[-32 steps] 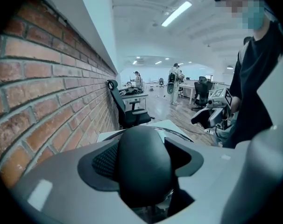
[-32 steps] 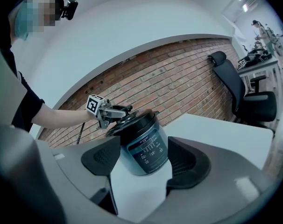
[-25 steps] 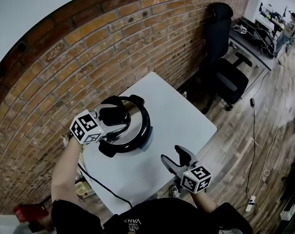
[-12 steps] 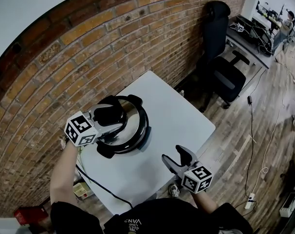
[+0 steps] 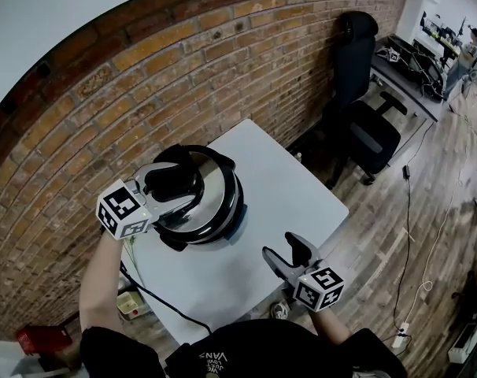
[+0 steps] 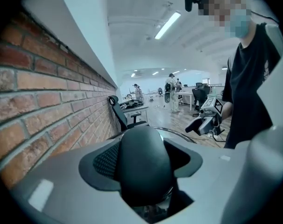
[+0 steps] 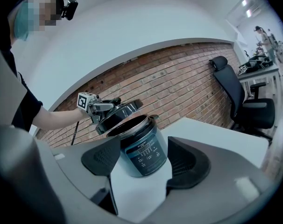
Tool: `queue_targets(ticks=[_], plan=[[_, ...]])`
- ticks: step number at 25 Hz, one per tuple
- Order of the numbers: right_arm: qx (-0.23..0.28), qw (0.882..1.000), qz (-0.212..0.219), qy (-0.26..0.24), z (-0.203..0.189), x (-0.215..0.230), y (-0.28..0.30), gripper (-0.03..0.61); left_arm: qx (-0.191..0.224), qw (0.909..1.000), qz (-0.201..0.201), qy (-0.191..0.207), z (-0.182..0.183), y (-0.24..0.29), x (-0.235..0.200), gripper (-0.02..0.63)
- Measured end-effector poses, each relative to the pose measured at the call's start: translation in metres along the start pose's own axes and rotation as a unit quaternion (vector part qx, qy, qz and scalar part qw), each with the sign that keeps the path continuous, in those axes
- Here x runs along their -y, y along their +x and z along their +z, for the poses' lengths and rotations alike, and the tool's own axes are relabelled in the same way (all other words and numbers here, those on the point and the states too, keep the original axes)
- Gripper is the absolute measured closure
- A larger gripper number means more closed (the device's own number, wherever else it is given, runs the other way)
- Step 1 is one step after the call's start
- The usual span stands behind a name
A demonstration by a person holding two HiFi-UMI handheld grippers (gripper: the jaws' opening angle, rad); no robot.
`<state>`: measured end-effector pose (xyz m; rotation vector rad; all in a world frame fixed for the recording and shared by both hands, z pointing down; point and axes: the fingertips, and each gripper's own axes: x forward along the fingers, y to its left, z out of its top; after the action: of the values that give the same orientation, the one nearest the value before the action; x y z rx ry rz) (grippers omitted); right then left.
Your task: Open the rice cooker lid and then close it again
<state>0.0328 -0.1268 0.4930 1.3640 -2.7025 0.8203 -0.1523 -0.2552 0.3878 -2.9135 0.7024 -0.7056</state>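
**A:** How far along is it?

**B:** About the first half, I'd say. Left of centre in the head view, the lid [image 5: 216,186] is tipped up off the rice cooker [image 7: 142,148]. The cooker stands on the white table [image 5: 293,187] beside the brick wall [image 5: 183,77]. The right gripper view shows the cooker's mouth uncovered under the slanted lid. I judge the opening to be under way but not finished, and the closing is all left to do.

**A:** What has the lid?

**B:** The left gripper [image 5: 166,189]. Its jaws stand wide, but they are clamped on the fat black handle [image 6: 144,164]. In the left gripper view the handle fills the gap between the pads [image 6: 106,160].

**A:** And further right?

**B:** The right gripper [image 5: 287,254] is right of centre, low in the head view. It hangs over the table's near edge with its jaws spread and nothing in them. In its own view the cooker shows between them, but it is well apart from them.
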Motion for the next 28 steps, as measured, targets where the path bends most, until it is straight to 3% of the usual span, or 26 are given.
queue_targets(ticks=[7, 14, 20, 28], plan=[[0.010, 1.000, 0.027, -0.013, 0.013, -0.007, -0.001, 0.272, 0.068, 0.9933, 0.092, -0.009, 0.036, -0.054, 0.000, 0.327], [0.018, 0.998, 0.053, -0.021, 0.027, -0.011, -0.005, 0.272, 0.137, 0.9707, 0.190, -0.053, 0.052, -0.115, 0.018, 0.327], [0.021, 0.996, 0.078, -0.033, 0.035, -0.016, -0.011, 0.272, 0.169, 0.9409, 0.280, -0.090, 0.035, -0.160, 0.051, 0.327], [0.014, 0.993, 0.111, -0.041, 0.031, -0.024, -0.023, 0.272, 0.209, 0.8781, 0.397, -0.166, -0.005, -0.212, 0.112, 0.327]])
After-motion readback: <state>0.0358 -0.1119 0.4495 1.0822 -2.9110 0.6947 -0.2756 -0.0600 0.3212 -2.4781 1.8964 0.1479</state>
